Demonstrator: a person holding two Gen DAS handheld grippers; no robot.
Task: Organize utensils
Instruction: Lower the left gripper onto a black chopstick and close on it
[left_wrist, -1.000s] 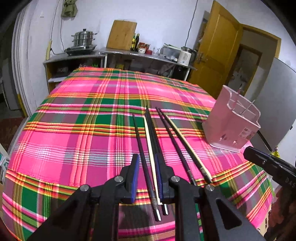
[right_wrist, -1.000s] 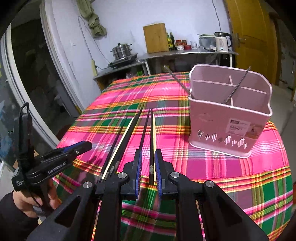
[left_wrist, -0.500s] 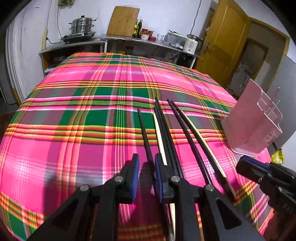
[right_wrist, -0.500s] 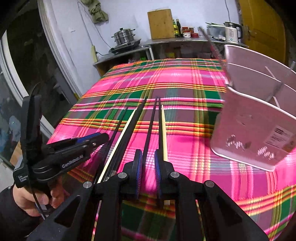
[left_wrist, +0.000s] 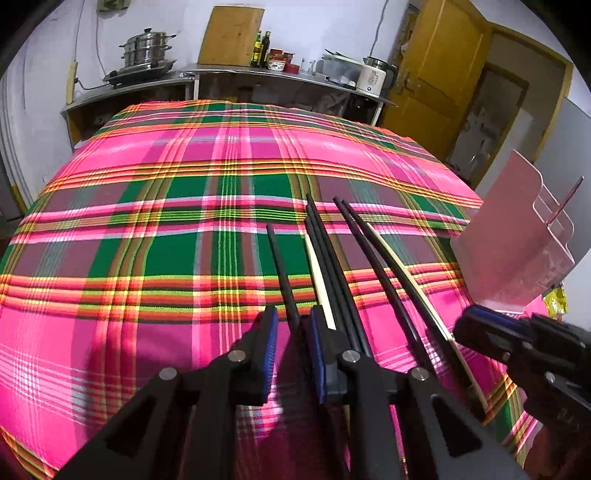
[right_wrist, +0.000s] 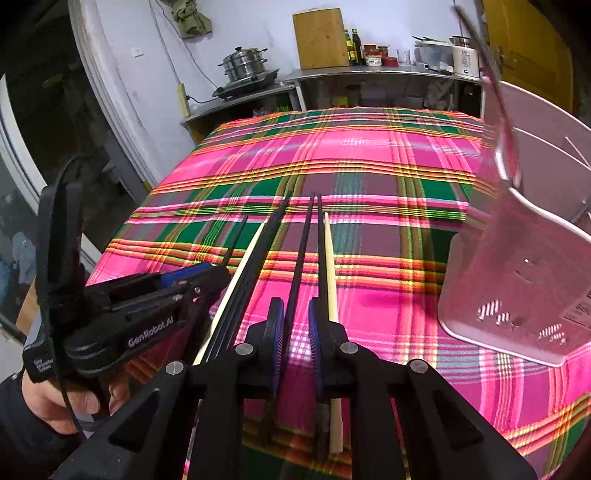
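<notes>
Several chopsticks lie side by side on the plaid tablecloth (left_wrist: 207, 266), most black and two pale. My left gripper (left_wrist: 291, 328) is open and low over the cloth, with the leftmost black chopstick (left_wrist: 282, 273) running between its fingers. My right gripper (right_wrist: 295, 317) is open too, with another black chopstick (right_wrist: 301, 254) between its fingers and a pale chopstick (right_wrist: 330, 266) just right of them. The pink utensil holder (right_wrist: 517, 280) stands at the right with thin utensils in it; it also shows in the left wrist view (left_wrist: 513, 236).
The right gripper's body (left_wrist: 517, 343) sits just right of the chopsticks in the left wrist view. A counter (left_wrist: 258, 74) with a steamer pot, cutting board, bottles and kettle stands beyond the table's far edge. A yellow door (left_wrist: 443, 74) is at the back right.
Both grippers have moved forward and down along the chopsticks, so each now straddles a black chopstick. The holder looms closer on the right.
</notes>
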